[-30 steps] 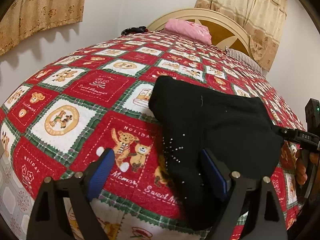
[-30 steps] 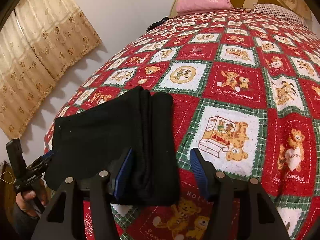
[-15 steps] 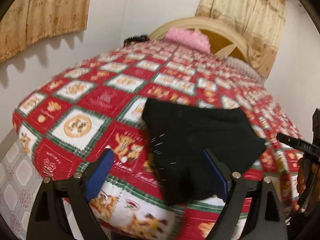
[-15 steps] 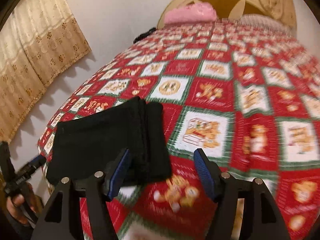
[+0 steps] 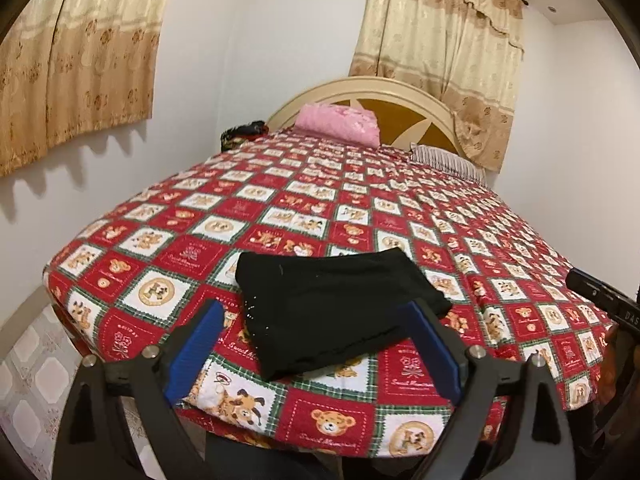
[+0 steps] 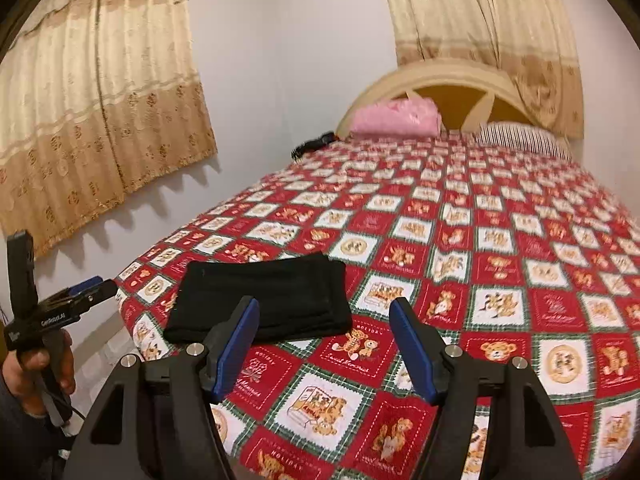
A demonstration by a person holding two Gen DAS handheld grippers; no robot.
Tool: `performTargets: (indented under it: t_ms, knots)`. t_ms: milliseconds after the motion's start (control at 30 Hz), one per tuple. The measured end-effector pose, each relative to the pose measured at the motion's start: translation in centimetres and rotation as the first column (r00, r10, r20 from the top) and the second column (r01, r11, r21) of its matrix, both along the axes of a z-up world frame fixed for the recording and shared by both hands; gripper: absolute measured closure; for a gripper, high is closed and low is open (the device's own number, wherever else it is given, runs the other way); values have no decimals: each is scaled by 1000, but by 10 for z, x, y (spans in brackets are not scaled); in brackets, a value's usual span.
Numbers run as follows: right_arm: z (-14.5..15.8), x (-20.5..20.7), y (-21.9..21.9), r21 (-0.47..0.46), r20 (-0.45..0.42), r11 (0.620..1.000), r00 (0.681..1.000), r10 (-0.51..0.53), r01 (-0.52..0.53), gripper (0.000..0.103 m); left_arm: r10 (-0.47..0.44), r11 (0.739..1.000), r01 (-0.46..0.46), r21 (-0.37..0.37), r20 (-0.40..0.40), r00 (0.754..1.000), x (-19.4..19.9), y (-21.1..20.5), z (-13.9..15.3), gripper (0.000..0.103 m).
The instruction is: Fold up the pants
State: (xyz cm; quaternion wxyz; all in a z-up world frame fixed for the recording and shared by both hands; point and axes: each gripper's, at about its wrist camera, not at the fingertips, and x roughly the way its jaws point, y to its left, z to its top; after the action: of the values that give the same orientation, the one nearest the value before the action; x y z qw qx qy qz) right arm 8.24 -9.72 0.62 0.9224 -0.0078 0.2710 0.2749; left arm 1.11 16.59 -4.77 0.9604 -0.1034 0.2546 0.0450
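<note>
The black pants [image 5: 340, 308] lie folded in a flat rectangle near the front left corner of the bed, on the red teddy-bear quilt [image 5: 360, 208]. My left gripper [image 5: 316, 344] hangs open above and short of them, its blue pads well apart and touching nothing. In the right wrist view the pants [image 6: 264, 300] sit left of centre. My right gripper [image 6: 324, 320] is open too, over bare quilt, with nothing between its fingers. A hand [image 6: 40, 364] holds the left gripper [image 6: 80, 292] off the bed's left edge. The right gripper's body [image 5: 604, 296] shows at the right rim.
A pink folded cloth [image 5: 340, 122] and a striped pillow [image 5: 444, 160] rest against the cream headboard [image 5: 400, 92]. A dark item [image 5: 244, 132] lies at the bed's far left corner. Curtains hang on both walls. Tiled floor [image 5: 32, 368] runs beside the bed on the left.
Both grippers have pulled back and up from the pants, which now look smaller and farther off. The pants stay folded on the quilt.
</note>
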Motion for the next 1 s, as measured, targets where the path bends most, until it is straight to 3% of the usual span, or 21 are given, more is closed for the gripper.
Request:
performTargets:
  t_ms: [200,400,1000]
  knots:
    - [20,-26,-1,-20,93,1000,996,16,-14,34,-12,999,10,42,42,999,-13,-17,17,6]
    - [34,-39,-10,4,128,1000,992,17,-18,33,-26,997,21,74,62,998,-20,-30,27,6]
    - [46,-50,-14,23,165,1000,986,11,-15,31,-36,995,29,93,72,997,-29,-42,34,6]
